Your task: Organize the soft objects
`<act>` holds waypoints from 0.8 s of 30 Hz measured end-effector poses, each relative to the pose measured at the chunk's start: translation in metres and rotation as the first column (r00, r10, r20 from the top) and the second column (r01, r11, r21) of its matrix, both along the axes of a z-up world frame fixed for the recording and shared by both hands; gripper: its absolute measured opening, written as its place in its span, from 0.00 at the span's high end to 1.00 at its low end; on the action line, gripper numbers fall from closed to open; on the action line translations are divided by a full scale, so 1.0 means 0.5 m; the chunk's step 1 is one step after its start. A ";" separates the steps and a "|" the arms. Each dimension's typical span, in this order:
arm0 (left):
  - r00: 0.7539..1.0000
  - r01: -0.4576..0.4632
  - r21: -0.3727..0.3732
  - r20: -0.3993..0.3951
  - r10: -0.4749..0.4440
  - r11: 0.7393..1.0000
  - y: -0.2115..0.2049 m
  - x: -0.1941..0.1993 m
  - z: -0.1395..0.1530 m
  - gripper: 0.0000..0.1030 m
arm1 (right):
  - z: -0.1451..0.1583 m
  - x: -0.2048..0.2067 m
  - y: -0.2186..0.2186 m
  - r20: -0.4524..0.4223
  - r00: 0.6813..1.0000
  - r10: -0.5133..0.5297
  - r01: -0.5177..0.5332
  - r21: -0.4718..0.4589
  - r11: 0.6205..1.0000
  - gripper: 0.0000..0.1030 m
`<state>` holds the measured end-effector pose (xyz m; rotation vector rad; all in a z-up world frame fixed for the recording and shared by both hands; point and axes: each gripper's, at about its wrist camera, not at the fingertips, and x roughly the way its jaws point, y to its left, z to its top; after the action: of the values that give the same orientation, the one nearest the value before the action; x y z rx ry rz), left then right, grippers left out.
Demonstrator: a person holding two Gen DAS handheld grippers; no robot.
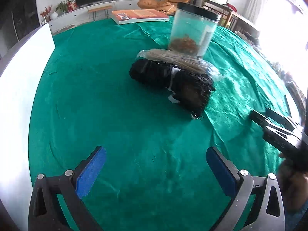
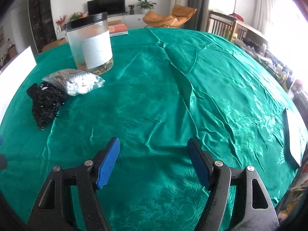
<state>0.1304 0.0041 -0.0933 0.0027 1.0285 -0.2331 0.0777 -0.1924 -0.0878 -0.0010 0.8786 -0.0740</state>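
A black knitted bundle (image 1: 171, 84) lies on the green tablecloth (image 1: 115, 105); it also shows in the right wrist view (image 2: 46, 101). Touching its far side is a clear plastic bag (image 1: 179, 59) of cotton swabs, seen end-on in the right wrist view (image 2: 77, 83). My left gripper (image 1: 156, 159) is open and empty, well short of the bundle. My right gripper (image 2: 154, 154) is open and empty over bare cloth; the bundle lies far to its left. The right gripper also shows, blurred, at the left wrist view's right edge (image 1: 273, 127).
A clear jar with a black lid (image 1: 192, 30) stands just behind the bag, also in the right wrist view (image 2: 90, 42). An orange book (image 1: 138, 16) lies at the table's far edge. White boards stand at the left edge (image 1: 17, 96) and right edge (image 2: 293, 140).
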 end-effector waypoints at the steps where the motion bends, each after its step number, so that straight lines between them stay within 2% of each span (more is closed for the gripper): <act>1: 1.000 -0.017 0.011 0.018 0.017 1.000 0.003 0.018 -0.005 0.00 | -0.003 0.002 -0.007 -0.004 1.000 0.000 0.000 0.006 1.000 0.26; 4: 0.997 -0.072 0.031 0.043 0.070 0.997 0.017 0.054 -0.026 0.00 | -0.005 0.001 -0.014 -0.009 1.000 0.009 -0.009 0.028 1.000 0.22; 7: 0.994 -0.073 0.089 0.081 0.066 0.993 0.014 0.062 -0.042 0.00 | -0.012 0.009 -0.012 -0.009 1.000 0.008 -0.008 0.023 1.000 0.22; 10: 0.993 -0.058 0.087 0.106 0.048 0.995 0.012 0.053 -0.043 0.00 | -0.014 0.007 -0.013 -0.006 1.000 0.010 -0.010 0.027 1.000 0.21; 24: 0.993 -0.061 0.080 0.104 0.052 0.995 0.013 0.063 -0.037 0.00 | -0.012 0.002 -0.005 -0.009 1.000 0.006 -0.006 0.018 1.000 0.21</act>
<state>0.1621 0.0107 -0.1116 0.0606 0.9346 -0.1371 0.0786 -0.1949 -0.0938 0.0125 0.8879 -0.0607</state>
